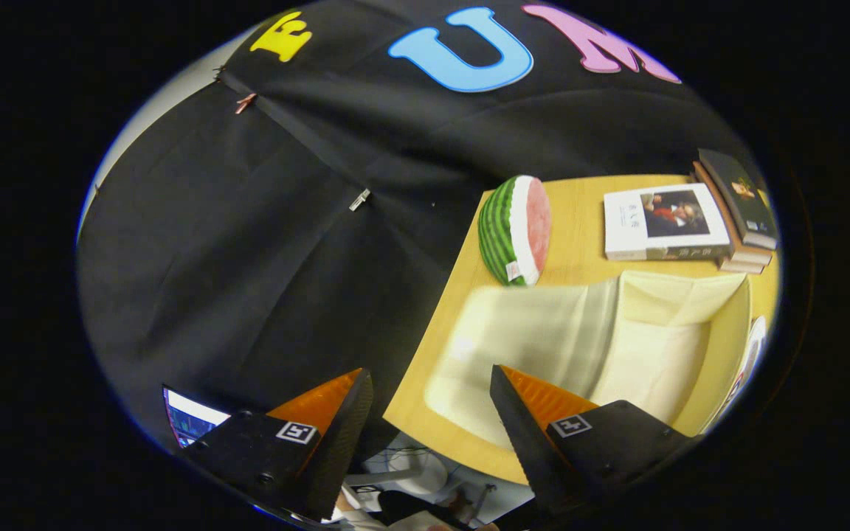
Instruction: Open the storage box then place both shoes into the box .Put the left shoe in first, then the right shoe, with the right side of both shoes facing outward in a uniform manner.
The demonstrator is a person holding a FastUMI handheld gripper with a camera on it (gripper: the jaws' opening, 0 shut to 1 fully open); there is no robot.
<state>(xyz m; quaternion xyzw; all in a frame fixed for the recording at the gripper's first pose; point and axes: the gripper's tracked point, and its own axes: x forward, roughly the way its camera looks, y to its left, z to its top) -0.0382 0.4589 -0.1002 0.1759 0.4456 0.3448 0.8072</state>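
gripper view: the gripper [431, 413] is seen tilted and held off the near left edge of the table [462, 295], its two fingers spread wide with nothing between them. the right finger overlaps the near part of the storage box [543, 339]; the left finger hangs over the dark cloth wall beside the table. the tilt and the position off the table edge suggest, as a judgement, that the gripper is held clear of the work and is not yet engaged with anything.

the storage box, pale cream and soft-looking, is laid on the wooden table just beyond the right finger. its top appears to be open, with a flap or lid part [683, 302] standing at the far right side, though this cannot be told for certain. its inside is seen as bare pale lining; no shoe is seen in it. where the shoes lie cannot be told.

beyond the box, a watermelon-slice toy [515, 230] is stood near the table's left edge. to its right, books [690, 221] are stacked at the far side, well apart from the fingers.
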